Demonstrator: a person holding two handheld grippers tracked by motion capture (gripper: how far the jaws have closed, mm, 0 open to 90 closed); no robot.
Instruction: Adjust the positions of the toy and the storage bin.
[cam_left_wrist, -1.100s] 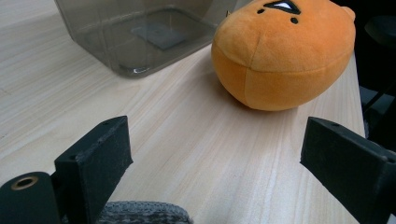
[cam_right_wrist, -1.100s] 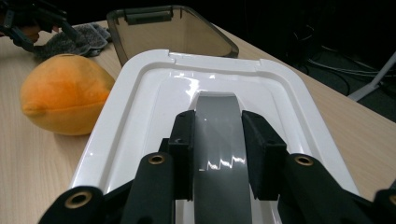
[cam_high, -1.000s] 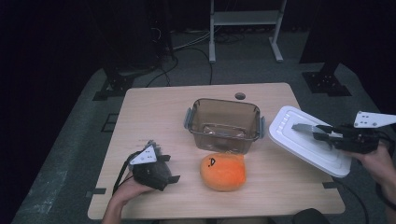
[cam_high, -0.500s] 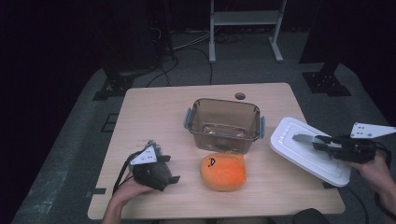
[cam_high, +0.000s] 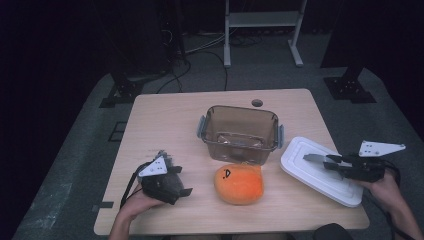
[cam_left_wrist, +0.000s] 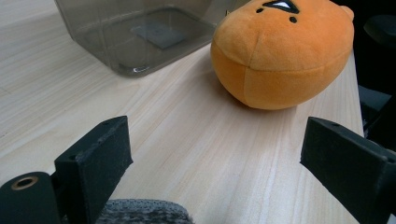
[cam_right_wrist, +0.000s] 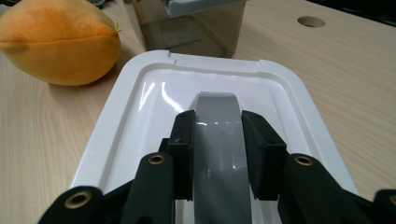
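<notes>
A white lid (cam_high: 320, 172) (cam_right_wrist: 140, 107) with a grey handle (cam_right_wrist: 217, 140) lies low at the table's right side, beside the container. My right gripper (cam_high: 332, 163) (cam_right_wrist: 217, 126) is shut on that handle, one jaw pressed on each side of it. A clear grey container (cam_high: 240, 132) (cam_left_wrist: 135, 32) (cam_right_wrist: 196, 28) stands open-topped at the middle of the table. An orange plush (cam_high: 239, 184) (cam_left_wrist: 280, 51) (cam_right_wrist: 56, 42) sits just in front of it. My left gripper (cam_high: 182, 181) (cam_left_wrist: 215, 149) rests on the table to the left of the plush, open, with nothing between its jaws.
The wooden table (cam_high: 160, 125) has a round hole (cam_high: 257, 103) (cam_right_wrist: 310, 21) near its far edge. A metal stand (cam_high: 260, 30) and cables are on the dark floor beyond. The lid's outer corner lies close to the table's right front edge.
My right gripper has come down with the white lid, which now sits lower and flatter at the table's right side. The left gripper, plush and container have not moved.
</notes>
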